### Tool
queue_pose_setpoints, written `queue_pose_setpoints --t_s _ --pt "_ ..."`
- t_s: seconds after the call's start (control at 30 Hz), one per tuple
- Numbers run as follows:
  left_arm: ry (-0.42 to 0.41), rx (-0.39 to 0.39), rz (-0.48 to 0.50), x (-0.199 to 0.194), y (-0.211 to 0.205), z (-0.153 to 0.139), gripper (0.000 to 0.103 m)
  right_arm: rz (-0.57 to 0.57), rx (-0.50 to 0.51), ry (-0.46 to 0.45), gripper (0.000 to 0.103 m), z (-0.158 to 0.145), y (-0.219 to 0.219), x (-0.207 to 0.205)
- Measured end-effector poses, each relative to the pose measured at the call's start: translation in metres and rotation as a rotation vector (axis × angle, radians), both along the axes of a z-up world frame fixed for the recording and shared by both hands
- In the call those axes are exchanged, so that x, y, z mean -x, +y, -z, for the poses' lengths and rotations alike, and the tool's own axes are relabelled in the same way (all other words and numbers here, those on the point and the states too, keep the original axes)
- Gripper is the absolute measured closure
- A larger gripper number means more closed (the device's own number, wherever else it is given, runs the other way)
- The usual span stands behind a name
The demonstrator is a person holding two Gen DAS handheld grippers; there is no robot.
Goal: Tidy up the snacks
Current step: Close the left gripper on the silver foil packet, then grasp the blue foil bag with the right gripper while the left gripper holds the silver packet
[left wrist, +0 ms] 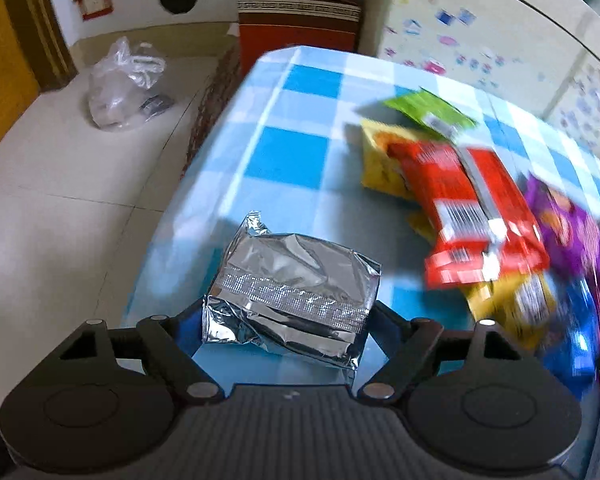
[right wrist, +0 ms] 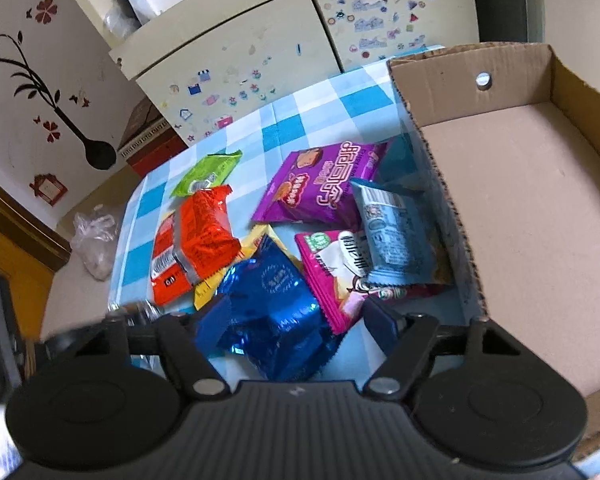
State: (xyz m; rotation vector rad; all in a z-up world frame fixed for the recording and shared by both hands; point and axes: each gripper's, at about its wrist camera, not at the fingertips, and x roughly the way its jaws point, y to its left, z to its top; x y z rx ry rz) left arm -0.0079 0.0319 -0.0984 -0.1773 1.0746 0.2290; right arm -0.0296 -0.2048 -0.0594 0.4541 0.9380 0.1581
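In the left wrist view my left gripper (left wrist: 288, 320) is shut on a silver foil snack pack (left wrist: 292, 292), held above the blue checked tablecloth (left wrist: 292, 152). To its right lies a pile: a red pack (left wrist: 472, 208), a yellow pack (left wrist: 380, 156), a green pack (left wrist: 432, 110) and a purple pack (left wrist: 564, 224). In the right wrist view my right gripper (right wrist: 296, 324) has its jaws spread around a blue foil pack (right wrist: 276, 312); whether they press it is unclear. Beyond lie an orange-red pack (right wrist: 196, 236), a green pack (right wrist: 208, 172), a purple pack (right wrist: 324, 188), a pink pack (right wrist: 332, 272) and a light blue pack (right wrist: 392, 232).
An open cardboard box (right wrist: 520, 184) with nothing in it stands at the right of the table. A cream cupboard with stickers (right wrist: 260, 64) is behind the table. A red-brown carton (left wrist: 300, 16) and a clear plastic bag (left wrist: 128, 84) sit on the tiled floor left of the table.
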Motion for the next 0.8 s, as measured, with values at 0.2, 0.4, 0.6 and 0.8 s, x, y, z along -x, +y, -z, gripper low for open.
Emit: queue_pose_setpoints --t_s 0.2,0.4,0.6,0.8 --pt "0.023 0.024 0.084 0.032 -0.02 -0.001 0.014 -0.014 -0.041 0.041 0.029 0.013 0.004 -0.008" --pt "0.043 0.04 0.065 0.053 -0.017 0.002 0.003 -0.081 -0.176 0.137 0.029 0.026 0.007 -0.007" --pt "0.056 0.02 0.044 0.059 -0.012 0.006 0.0 -0.15 -0.203 0.133 0.028 0.02 0.015 0.0" --pt "0.037 0.008 0.046 0.063 -0.013 0.007 0.0 -0.114 -0.183 0.139 0.028 0.019 0.012 0.004"
